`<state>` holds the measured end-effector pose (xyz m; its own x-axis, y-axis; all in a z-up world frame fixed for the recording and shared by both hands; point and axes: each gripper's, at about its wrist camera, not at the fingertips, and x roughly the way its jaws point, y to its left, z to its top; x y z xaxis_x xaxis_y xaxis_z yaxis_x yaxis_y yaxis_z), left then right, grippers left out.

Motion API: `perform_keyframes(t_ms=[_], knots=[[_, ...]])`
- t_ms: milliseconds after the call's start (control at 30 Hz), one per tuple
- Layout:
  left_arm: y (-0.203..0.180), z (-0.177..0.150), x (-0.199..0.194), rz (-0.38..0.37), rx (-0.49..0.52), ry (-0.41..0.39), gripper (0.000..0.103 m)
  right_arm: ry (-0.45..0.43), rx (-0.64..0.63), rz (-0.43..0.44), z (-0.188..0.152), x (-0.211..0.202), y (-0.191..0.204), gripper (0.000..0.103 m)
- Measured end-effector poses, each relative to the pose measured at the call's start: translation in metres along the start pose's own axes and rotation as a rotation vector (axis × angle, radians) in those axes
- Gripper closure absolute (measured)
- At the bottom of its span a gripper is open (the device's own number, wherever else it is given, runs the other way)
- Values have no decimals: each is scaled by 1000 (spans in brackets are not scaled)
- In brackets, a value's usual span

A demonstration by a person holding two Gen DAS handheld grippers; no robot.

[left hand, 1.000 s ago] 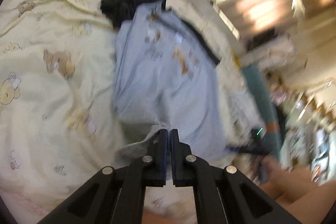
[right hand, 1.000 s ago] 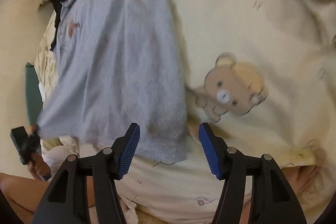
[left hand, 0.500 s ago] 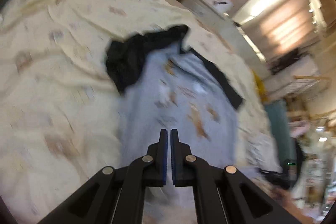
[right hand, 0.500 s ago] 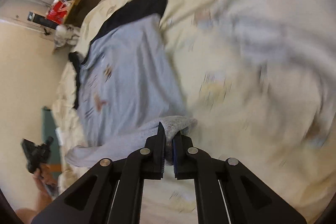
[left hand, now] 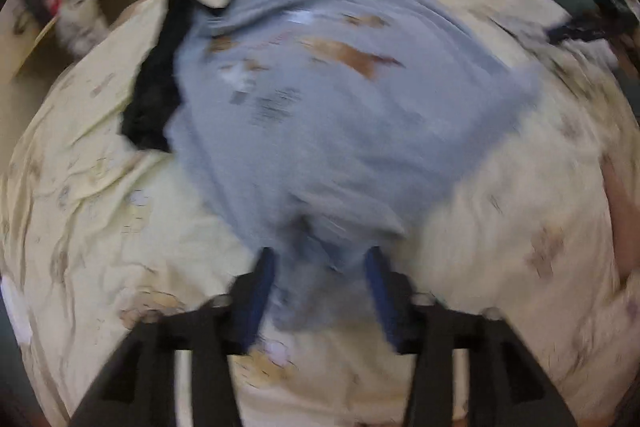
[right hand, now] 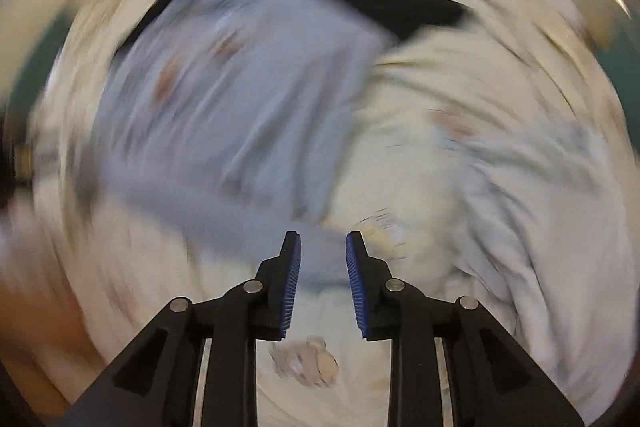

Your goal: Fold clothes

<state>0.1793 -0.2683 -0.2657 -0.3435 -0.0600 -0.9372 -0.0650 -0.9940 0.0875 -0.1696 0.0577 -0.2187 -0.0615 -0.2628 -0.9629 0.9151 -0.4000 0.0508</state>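
Left gripper (left hand: pixel 320 267): jaws spread wide, blue pads apart. A bunched corner of the grey T-shirt (left hand: pixel 328 115) sits in the gap between them, with no pad pressing on it that can be made out; frame is motion-blurred. Nothing gripped.

Right gripper (right hand: pixel 323 259): jaws partly open, a clear gap between the blue ribbed pads. An edge of the grey T-shirt (right hand: pixel 248 115) lies just beyond the tips and shows through the gap; whether cloth touches a pad cannot be told. Nothing gripped.

Grey T-shirt: lying spread on the pale yellow bedsheet (left hand: pixel 100 227), printed side up, orange-brown graphic and dark lettering visible on the chest. Black sleeves (left hand: pixel 156 95) extend from the far end, one to each side. Near hem is rumpled and heaped up toward the left gripper.

Bedsheet: wrinkled, cartoon bear prints scattered across it. In the right wrist view a pale bluish-white cloth (right hand: pixel 532 195) lies crumpled on the sheet, to the right of the shirt and apart from it. Heavy blur in both views.
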Motion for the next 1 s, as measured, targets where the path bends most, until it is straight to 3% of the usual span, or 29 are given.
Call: perform_keyframes(t_ms=[133,233,400,467,633,667,700,833,1000], knots=[[-10,-5,11,77,70,7,46,124,-267,-91,-24,32,32,75],[7,-2,16,82,-10,7,46,155,-354,-130,-34,44,37,75],[30,8,18,55,-121,-17,46,129,-302,-143,-27,53,17,75],[26,13,22,55,-113,-7,46,153,-281,-117,-24,63,11,75],[21,29,40,75,-61,-1,46,113,-309,-131,1,60,4,76],[22,34,42,77,-59,-12,64,104,-315,-134,6,59,2,79],[23,38,43,76,-49,-12,99,95,-321,-138,11,58,1,89],[45,63,23,118,-56,-70,103,59,-346,-151,32,55,-4,92],[96,96,-33,226,-105,-197,103,-80,-342,-178,72,-23,-26,92]])
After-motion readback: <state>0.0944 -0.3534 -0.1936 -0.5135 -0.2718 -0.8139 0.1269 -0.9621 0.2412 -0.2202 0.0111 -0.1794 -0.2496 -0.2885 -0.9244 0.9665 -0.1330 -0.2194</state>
